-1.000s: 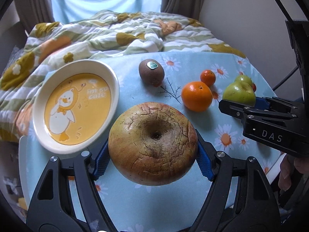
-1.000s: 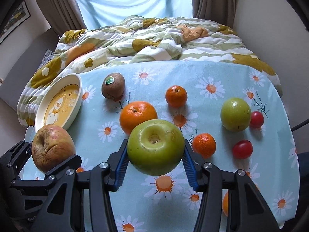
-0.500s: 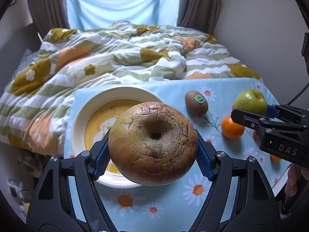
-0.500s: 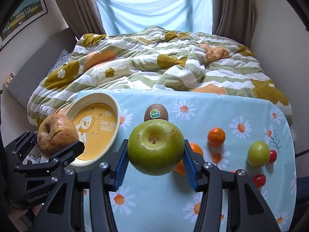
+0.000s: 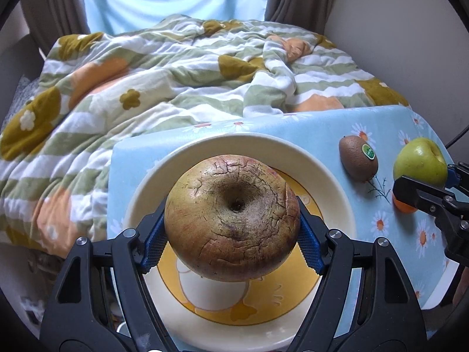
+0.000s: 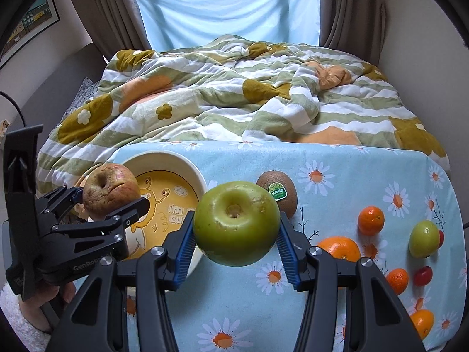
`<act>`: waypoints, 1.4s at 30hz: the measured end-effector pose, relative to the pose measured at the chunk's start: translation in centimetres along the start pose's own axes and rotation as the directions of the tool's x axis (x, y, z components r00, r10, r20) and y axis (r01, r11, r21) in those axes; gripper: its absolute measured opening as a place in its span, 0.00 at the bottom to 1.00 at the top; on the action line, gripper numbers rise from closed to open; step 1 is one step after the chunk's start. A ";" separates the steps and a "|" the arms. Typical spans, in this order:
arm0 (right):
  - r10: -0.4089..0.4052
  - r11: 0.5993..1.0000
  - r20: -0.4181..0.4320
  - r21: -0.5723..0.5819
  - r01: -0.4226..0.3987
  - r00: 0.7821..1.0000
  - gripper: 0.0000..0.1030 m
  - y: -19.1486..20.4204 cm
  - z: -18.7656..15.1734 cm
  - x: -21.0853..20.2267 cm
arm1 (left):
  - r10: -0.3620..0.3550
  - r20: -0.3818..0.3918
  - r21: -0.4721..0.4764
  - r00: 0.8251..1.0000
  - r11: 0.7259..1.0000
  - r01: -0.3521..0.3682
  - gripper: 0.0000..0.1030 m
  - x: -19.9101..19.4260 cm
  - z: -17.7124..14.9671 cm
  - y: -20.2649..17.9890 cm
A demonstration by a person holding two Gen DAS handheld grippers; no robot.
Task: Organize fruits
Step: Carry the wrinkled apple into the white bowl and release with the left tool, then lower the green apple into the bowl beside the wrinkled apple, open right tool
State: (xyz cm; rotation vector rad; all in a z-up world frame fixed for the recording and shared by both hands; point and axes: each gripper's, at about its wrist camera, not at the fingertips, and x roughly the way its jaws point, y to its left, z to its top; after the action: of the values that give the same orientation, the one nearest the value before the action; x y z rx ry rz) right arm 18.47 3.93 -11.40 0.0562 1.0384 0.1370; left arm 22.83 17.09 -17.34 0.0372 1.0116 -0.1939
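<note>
Tongs (image 5: 233,234) level over plate (image 5: 328,176), clamping russet apple (image 5: 231,220).

"GenRobot" on left gripper (image 6: 110,202); "I'm so cute" on plate (image 6: 187,173).

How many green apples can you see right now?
2. One smooth green apple is clamped in the right gripper beside the cream duck-print plate; a smaller green apple sits on the daisy tablecloth far right. Others may be hidden.

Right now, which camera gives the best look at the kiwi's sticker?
The right wrist view: the kiwi faces the camera near centre, its green sticker shown front-on, though the green apple hides its lower left. The left wrist view shows the whole kiwi off to the right, with the sticker smaller and angled.
</note>
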 end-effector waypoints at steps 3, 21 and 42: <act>-0.016 1.000 -0.006 0.018 0.016 1.000 0.47 0.0 -0.1 0.4 | -0.012 -0.011 0.018 1.000 1.000 0.013 0.80 1.4 0.4 0.3; -0.048 0.998 0.003 0.032 0.048 0.999 0.47 -1.6 -0.2 -1.1 | -0.009 0.057 0.008 0.998 1.000 0.008 1.00 -0.3 1.4 0.3; 0.166 0.936 -0.088 -0.299 -0.185 0.982 0.47 4.5 2.3 4.5 | 0.159 -0.016 -0.244 0.987 0.957 -0.158 1.00 -6.6 -7.3 3.1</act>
State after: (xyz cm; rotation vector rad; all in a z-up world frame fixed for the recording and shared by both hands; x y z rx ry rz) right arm 22.33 9.07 -13.54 -0.1384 1.0620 0.4645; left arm 13.84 21.92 -15.87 -0.1066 1.0176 0.0790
